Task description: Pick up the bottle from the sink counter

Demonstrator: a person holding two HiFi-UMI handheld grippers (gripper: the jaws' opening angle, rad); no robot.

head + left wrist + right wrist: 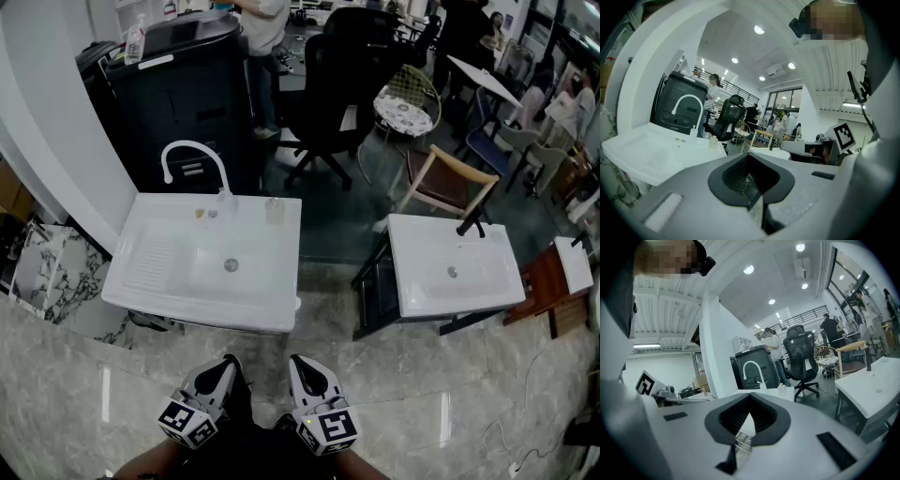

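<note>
**Wrong pick, or a shove off the corner**

Holding the left gripper [225, 367] and the right gripper [302, 367] side by side at 6 o'clock of the head view. Both clenched on nothing, well apart from the sink counter [150, 281]. Reading the bottle [274, 210], by judgement, as the small pale upright container at the counter's 1 o'clock corner, just beside the back and right rims and roughly 12 o'clock from the grippers.

Could go for the wrong thing. Worth noting another small container [222, 200] at the foot of the white faucet [192, 155], at 9 o'clock of the bottle and much like it in size and colour. Could push the bottle over the rim by arriving with the jaws not yet parted, or by nudging it toward 3 o'clock, with so little counter left on that side. Could clip the faucet's arch by reaching in with the left gripper across the basin. Might tip a light bottle by closing high on it.

Cannot settle cap, label or fill level: too small and too pale against the white counter. Cannot name the specks [200, 214] lying near the faucet. From the left gripper view, only a tiny shape for the bottle [714, 139], far beyond the closed jaws. Forearms cut off by the bottom edge of the head view.
</note>
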